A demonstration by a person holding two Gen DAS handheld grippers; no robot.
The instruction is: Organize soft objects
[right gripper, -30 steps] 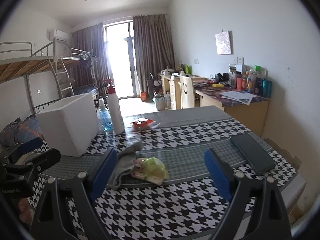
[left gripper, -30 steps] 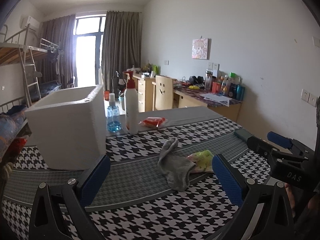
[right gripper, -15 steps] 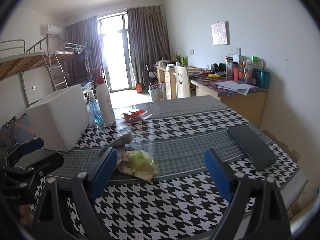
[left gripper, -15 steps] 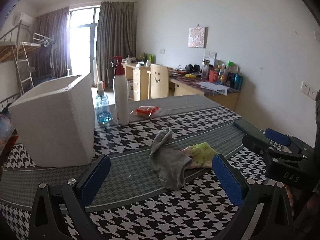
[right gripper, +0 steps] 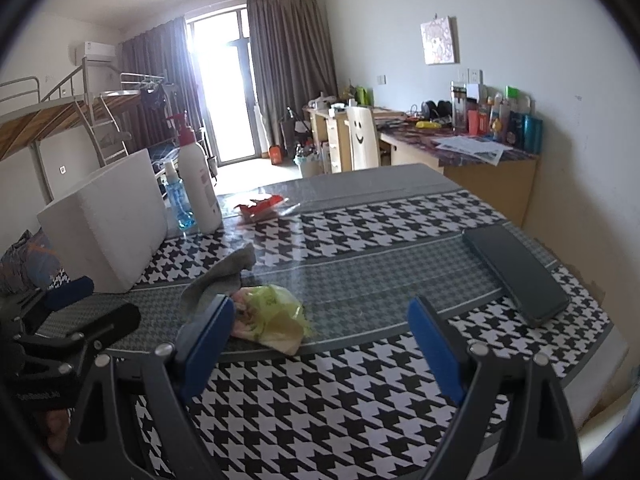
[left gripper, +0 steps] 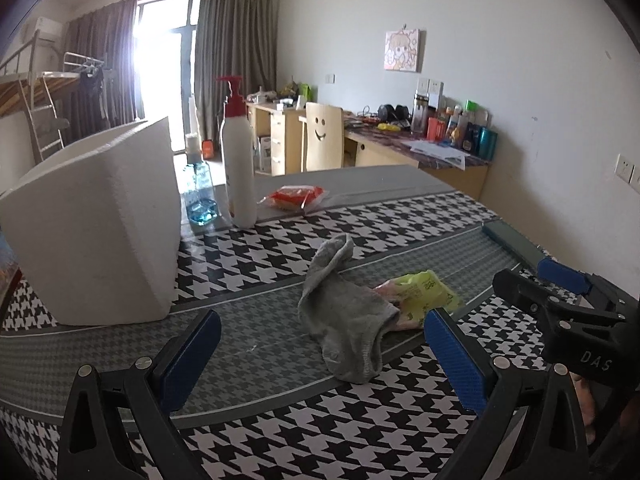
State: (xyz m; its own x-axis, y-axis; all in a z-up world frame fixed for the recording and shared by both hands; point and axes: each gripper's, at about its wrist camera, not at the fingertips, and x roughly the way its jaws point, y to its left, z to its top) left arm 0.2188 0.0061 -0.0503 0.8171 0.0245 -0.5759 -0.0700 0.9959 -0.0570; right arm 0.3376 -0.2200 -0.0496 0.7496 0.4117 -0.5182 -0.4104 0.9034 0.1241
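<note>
Both claws were spread wide with nothing between their blue pads: the left gripper sat low in its frame, and the right gripper likewise. The grey sock lay at centre frame on the houndstooth table, touching the yellow-green soft item beside it, with the white foam box at left.
</note>
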